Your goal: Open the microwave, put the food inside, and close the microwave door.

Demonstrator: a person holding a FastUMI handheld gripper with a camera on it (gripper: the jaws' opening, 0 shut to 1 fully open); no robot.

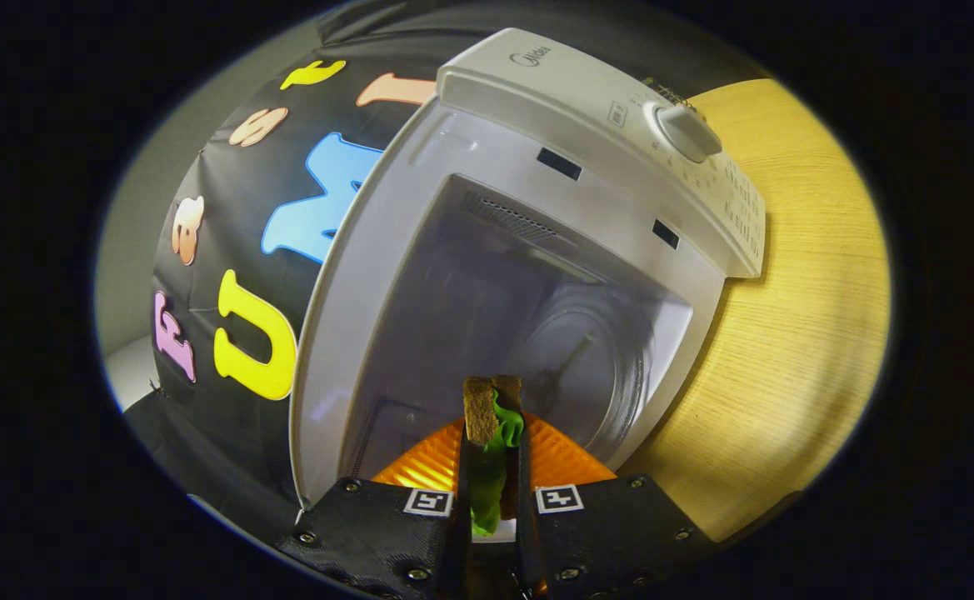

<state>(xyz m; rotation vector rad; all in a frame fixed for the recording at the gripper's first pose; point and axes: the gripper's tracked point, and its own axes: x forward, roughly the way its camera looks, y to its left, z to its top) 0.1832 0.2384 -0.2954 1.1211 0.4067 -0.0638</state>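
Note:
A white microwave (620, 108) stands open, its grey cavity (487, 308) straight ahead of my fingers and tilted in the view. Inside lies the round glass turntable (595, 358). My gripper (493, 442) is shut on a toy sandwich (487, 417): brown bread slices with a green leaf hanging down between the fingers. An orange ridged piece (428, 462) fans out behind the fingers on both sides, seemingly part of the same food. The sandwich's top edge sits at the mouth of the cavity. The microwave's round dial (686, 133) is on the control panel, beyond the cavity.
The microwave rests on a light wooden tabletop (795, 333), which spreads out past its control-panel side. The booth's black cloth wall (228, 275) hangs close behind the microwave's other side. A pale grey wall (132, 242) shows beyond the cloth.

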